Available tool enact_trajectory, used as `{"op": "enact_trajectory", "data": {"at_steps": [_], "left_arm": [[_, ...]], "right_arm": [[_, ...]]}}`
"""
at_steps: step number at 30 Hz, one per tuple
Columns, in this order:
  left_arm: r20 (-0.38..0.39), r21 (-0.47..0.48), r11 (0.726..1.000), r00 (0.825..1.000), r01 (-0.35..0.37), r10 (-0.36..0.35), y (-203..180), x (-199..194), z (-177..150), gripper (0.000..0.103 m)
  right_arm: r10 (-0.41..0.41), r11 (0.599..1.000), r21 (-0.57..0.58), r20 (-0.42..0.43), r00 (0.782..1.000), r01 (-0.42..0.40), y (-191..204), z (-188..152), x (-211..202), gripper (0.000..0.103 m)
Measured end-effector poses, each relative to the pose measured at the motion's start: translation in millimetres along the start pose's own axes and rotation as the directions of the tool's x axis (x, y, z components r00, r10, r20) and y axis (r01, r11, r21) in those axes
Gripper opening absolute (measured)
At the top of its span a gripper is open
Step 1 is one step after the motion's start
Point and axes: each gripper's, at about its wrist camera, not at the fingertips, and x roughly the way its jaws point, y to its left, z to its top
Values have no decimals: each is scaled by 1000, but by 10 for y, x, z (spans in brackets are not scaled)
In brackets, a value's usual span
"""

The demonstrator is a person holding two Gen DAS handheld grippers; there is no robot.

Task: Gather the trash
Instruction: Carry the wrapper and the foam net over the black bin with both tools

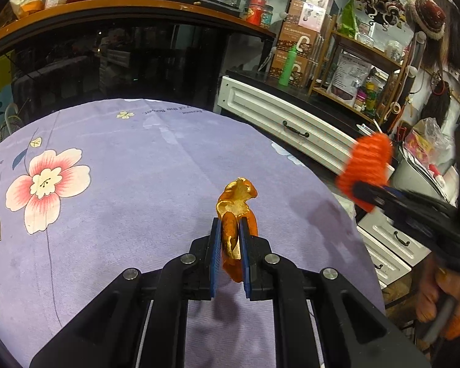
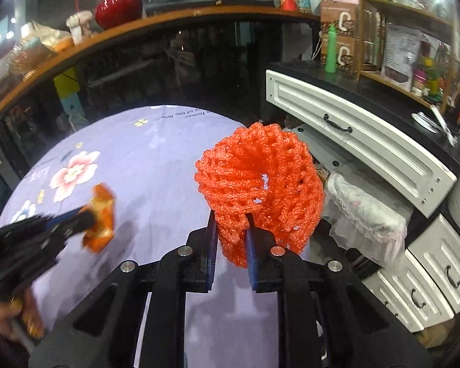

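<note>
My left gripper is shut on a curled orange peel and holds it above the purple flowered tablecloth. My right gripper is shut on an orange-red foam fruit net, held near the table's right edge. The net also shows blurred at the right of the left wrist view. The peel in the left gripper also shows blurred at the left of the right wrist view.
A white drawer cabinet with a black top stands to the right of the table. A lace-covered item sits between the table and the cabinet. A dark glass cabinet under a wooden shelf is behind. Cluttered shelves are at the back right.
</note>
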Motion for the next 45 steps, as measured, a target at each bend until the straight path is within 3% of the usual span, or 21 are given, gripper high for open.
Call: {"op": "enact_trajectory", "data": {"at_steps": [4, 13, 20, 30, 34, 39, 42, 45], "left_arm": [[8, 32, 999, 1000, 25, -26, -137, -41, -16, 12], [-25, 110, 987, 993, 114, -112, -640, -111, -137, 12], [-33, 192, 957, 976, 215, -213, -1187, -432, -388, 12], [-112, 238, 909, 939, 342, -324, -1906, -570, -899, 12], [-155, 257, 893, 928, 369, -339, -2109, -518, -1075, 12], [-199, 256, 892, 923, 374, -329, -2213, -399, -1251, 12], [-223, 259, 894, 923, 366, -313, -2226, -322, -1332, 12], [-234, 263, 897, 925, 356, -299, -2235, -274, -1370, 12]], "right_arm": [[15, 999, 40, 33, 999, -16, -140, -275, -444, 17], [-55, 994, 100, 89, 994, 46, -471, -988, -1316, 17], [-112, 976, 196, 88, 990, 93, -744, -1519, -1628, 17], [-112, 955, 277, 3, 994, 106, -976, -2162, -1439, 17], [-96, 945, 310, -38, 995, 103, -1059, -2326, -1260, 17], [-68, 932, 349, -100, 993, 99, -1187, -2519, -928, 18], [-28, 914, 398, -128, 991, 77, -1278, -2613, -727, 24], [-19, 894, 440, -146, 989, 82, -1359, -2677, -590, 44]]}}
